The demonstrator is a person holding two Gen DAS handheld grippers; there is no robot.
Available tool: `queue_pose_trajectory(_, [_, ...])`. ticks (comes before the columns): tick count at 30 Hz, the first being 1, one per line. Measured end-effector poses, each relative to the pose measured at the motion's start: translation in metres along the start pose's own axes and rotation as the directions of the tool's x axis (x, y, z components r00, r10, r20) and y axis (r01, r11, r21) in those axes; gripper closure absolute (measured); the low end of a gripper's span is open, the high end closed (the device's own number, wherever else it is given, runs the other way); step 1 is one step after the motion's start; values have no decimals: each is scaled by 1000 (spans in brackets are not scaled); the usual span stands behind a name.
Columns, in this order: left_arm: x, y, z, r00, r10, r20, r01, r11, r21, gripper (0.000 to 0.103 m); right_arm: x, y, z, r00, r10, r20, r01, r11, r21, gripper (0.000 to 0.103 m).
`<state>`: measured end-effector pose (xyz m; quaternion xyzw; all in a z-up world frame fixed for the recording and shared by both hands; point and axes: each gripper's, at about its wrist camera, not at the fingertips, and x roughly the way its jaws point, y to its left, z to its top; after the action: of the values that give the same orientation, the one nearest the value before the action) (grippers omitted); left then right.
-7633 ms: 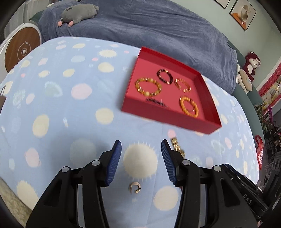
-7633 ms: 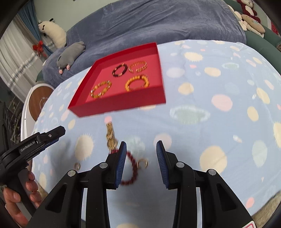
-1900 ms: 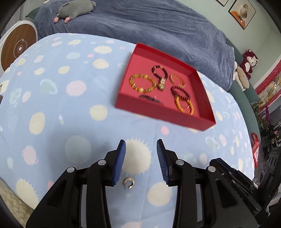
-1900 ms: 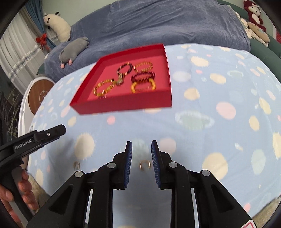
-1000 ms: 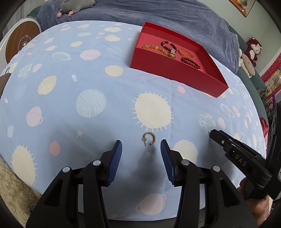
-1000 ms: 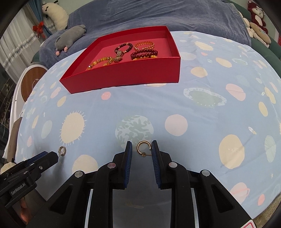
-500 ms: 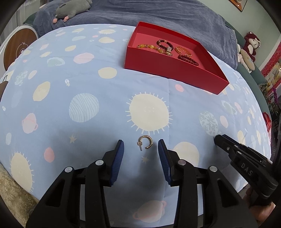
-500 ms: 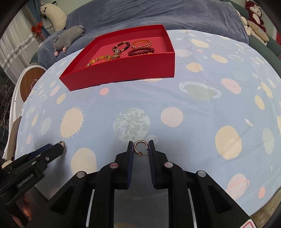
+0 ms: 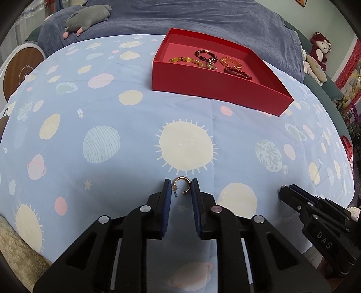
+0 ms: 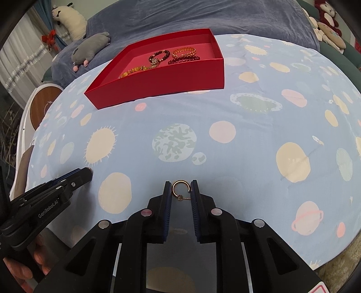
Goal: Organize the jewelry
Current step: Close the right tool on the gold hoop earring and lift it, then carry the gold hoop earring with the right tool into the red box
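A red tray (image 9: 216,88) at the far side of the table holds several bracelets (image 9: 204,58); it also shows in the right wrist view (image 10: 162,78). A gold hoop earring (image 9: 182,184) lies on the cloth between the fingertips of my left gripper (image 9: 181,189), whose jaws are closed down to the earring's width and touch it. A second gold hoop earring (image 10: 180,190) sits between the fingertips of my right gripper (image 10: 181,191), jaws likewise narrowed against it. Both grippers are low on the cloth at the near edge.
The table wears a blue cloth with suns and planets (image 9: 185,146). A bed with a blue blanket (image 9: 203,20) and a grey plush toy (image 9: 90,17) lies behind. The right gripper shows at the right of the left wrist view (image 9: 315,216).
Both grippers have dropped to the cloth and moved forward over their earrings. Their jaws have narrowed from wide apart to the earrings' width.
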<state>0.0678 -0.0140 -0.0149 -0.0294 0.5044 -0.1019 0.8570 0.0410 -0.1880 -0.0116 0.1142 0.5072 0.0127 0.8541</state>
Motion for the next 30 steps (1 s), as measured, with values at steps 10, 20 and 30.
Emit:
queue_pose_trajectory(10, [-3,-1,2,1000,9,-21,-9,1000,-6,86,-9,1,-3,1000,6,8,-6,1000,-10,87])
queue_pose_trajectory(20, [-15,-5,3,1000,6,-15,-6,1000,-3,86,-23,4,-8,999,17,27,-17,1000,-22,87])
queue_pose_trajectory(30, [-32,-13,11,1000,1,-3,-1,1000,-1,86,-40,9,-4,997,46,66,-45,999,-20,87])
